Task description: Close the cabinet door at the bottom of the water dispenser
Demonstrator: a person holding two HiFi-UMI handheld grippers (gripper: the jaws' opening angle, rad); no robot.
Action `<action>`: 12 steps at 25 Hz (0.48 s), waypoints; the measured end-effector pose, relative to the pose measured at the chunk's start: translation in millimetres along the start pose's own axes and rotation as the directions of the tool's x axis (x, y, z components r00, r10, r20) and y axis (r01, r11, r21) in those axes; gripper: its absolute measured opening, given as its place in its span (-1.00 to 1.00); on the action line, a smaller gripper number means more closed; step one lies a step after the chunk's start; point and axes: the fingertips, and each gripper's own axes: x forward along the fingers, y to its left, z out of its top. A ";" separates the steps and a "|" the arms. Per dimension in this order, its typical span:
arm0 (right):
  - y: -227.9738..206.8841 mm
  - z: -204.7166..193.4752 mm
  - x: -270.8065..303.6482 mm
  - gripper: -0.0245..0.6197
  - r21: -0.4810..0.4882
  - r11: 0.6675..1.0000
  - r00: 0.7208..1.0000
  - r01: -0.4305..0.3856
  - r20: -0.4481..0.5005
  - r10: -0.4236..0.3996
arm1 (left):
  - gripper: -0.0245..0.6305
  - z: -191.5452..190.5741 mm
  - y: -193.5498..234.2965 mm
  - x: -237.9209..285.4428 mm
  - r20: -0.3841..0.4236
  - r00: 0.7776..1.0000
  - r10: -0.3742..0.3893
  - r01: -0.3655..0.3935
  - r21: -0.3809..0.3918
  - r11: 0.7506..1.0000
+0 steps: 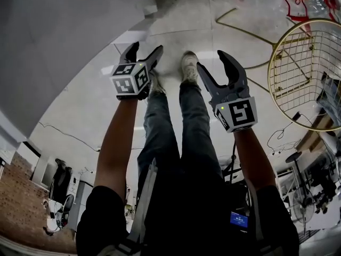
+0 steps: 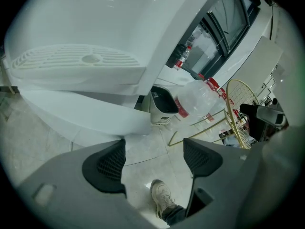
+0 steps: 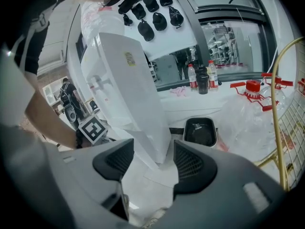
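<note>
The white water dispenser (image 2: 157, 37) rises ahead of me, its ribbed drip tray (image 2: 71, 61) at the upper left of the left gripper view. Below the tray a white panel, apparently the cabinet door (image 2: 86, 116), juts out from the body. My left gripper (image 2: 155, 161) is open and empty, a short way from that panel. In the head view the dispenser (image 1: 64, 47) fills the upper left, with the left gripper (image 1: 145, 48) beside it and the right gripper (image 1: 212, 60) over the floor. The right gripper (image 3: 152, 163) is open and empty, pointing at the dispenser's side (image 3: 128, 89).
A small bin with a black top (image 2: 162, 106) stands on the floor beside the dispenser. Big clear water bottles (image 3: 252, 113) lie past it. A gold wire rack (image 1: 309, 73) stands to the right. My shoes (image 1: 189, 65) are on the pale floor between the grippers.
</note>
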 end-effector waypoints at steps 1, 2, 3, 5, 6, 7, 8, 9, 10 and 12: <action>-0.9 0.5 0.9 -0.11 0.002 1.000 1.000 0.001 0.001 -0.001 | 0.27 2.1 -0.3 1.9 0.000 1.000 -0.002 0.002 0.001 1.000; -1.7 0.9 1.6 -0.11 0.004 1.000 1.000 0.003 0.002 -0.003 | 0.27 4.4 -0.5 3.7 0.001 1.000 -0.003 0.003 0.003 1.000; -2.5 1.1 2.2 -0.11 0.006 1.000 1.000 0.004 0.003 -0.004 | 0.27 6.7 -0.6 5.3 0.002 1.000 -0.004 0.004 0.006 1.000; -4.1 1.1 2.3 -0.11 0.009 1.000 1.000 0.006 0.005 -0.006 | 0.27 10.4 -0.9 8.3 0.004 1.000 -0.004 0.004 0.012 1.000; -5.1 0.7 2.0 -0.11 0.011 1.000 1.000 0.007 0.005 -0.007 | 0.27 11.9 -1.2 9.6 0.004 1.000 -0.004 0.004 0.014 1.000; -6.4 0.2 1.6 -0.11 0.012 1.000 1.000 0.008 0.003 -0.008 | 0.27 13.4 -1.8 10.7 0.003 1.000 -0.005 0.004 0.016 1.000; -7.7 -0.3 1.2 -0.11 0.013 1.000 1.000 0.010 0.001 -0.010 | 0.27 14.9 -2.6 11.8 0.003 1.000 -0.006 0.006 0.017 1.000; -9.2 -0.4 0.8 -0.11 0.015 1.000 1.000 0.012 0.000 -0.012 | 0.27 16.7 -3.5 12.6 0.001 1.000 -0.008 0.008 0.017 1.000; -10.7 -0.3 0.6 -0.11 0.017 1.000 1.000 0.015 0.000 -0.015 | 0.27 18.5 -4.5 13.5 -0.001 1.000 -0.009 0.009 0.018 1.000; -13.5 0.3 0.1 -0.11 0.015 1.000 1.000 0.018 -0.001 -0.018 | 0.27 22.0 -6.8 15.4 -0.005 1.000 -0.012 0.012 0.020 1.000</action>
